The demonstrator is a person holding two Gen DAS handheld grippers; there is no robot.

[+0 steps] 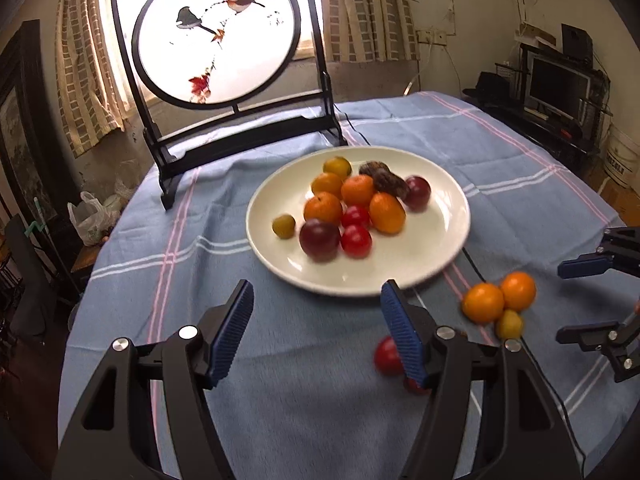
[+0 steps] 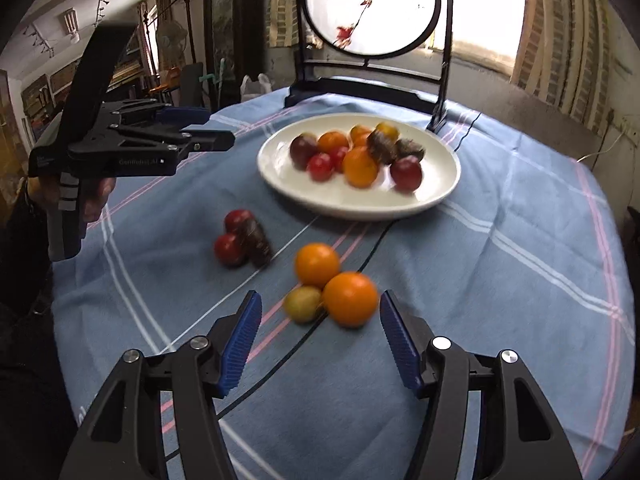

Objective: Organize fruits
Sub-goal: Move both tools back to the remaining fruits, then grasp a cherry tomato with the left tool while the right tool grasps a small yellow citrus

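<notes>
A white plate (image 1: 440,240) on the blue checked cloth holds several fruits: oranges, red tomatoes, dark plums, brown dates and small yellow-green ones. My left gripper (image 1: 318,286) hovers open over the plate's near rim, nothing between its pads. A red tomato (image 1: 387,356) lies half hidden behind its right finger. In the right wrist view my right gripper (image 2: 320,298) is open just short of two loose oranges (image 2: 350,299) and a yellow-green fruit (image 2: 303,303). Two red tomatoes (image 2: 229,249) and a brown date (image 2: 256,242) lie further left. The left gripper (image 2: 221,127) shows there, held by a hand.
A black-framed round screen with painted birds (image 1: 216,32) stands behind the plate. A black cable (image 2: 380,248) runs across the cloth from under the plate's rim past the loose oranges. The table's round edge drops off on all sides; a monitor (image 1: 556,84) sits beyond it.
</notes>
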